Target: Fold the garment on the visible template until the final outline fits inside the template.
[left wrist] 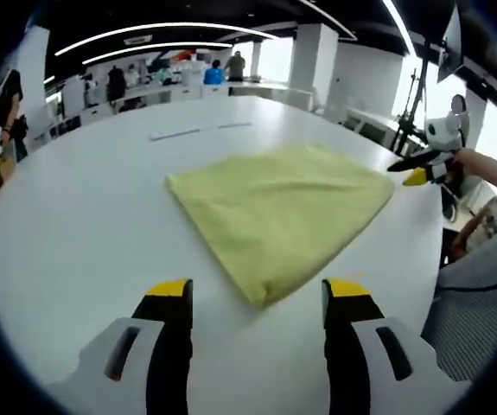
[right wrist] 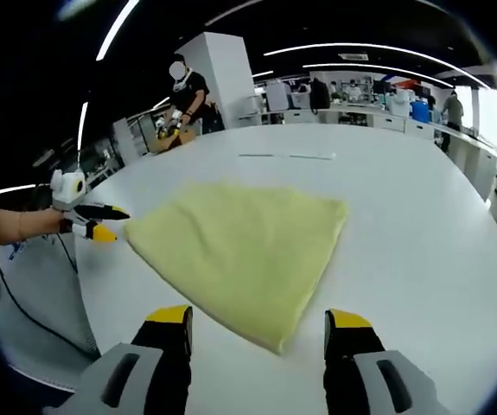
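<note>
On the white bench (left wrist: 75, 225) lies a yellow garment (left wrist: 278, 212), folded into a rough flat wedge, and every place below is given relative to it. In the left gripper view, the left gripper (left wrist: 257, 298) hovers just short of the garment's nearest pointed corner, fingers spread apart and holding nothing. The right gripper (left wrist: 421, 166) hangs beside the garment's far right edge. In the right gripper view, that right gripper (right wrist: 257, 324) also faces a pointed corner, its fingers spread and empty. The garment's long axis runs between the two grippers, which look about equally near. No template outline can be made out around it.
</note>
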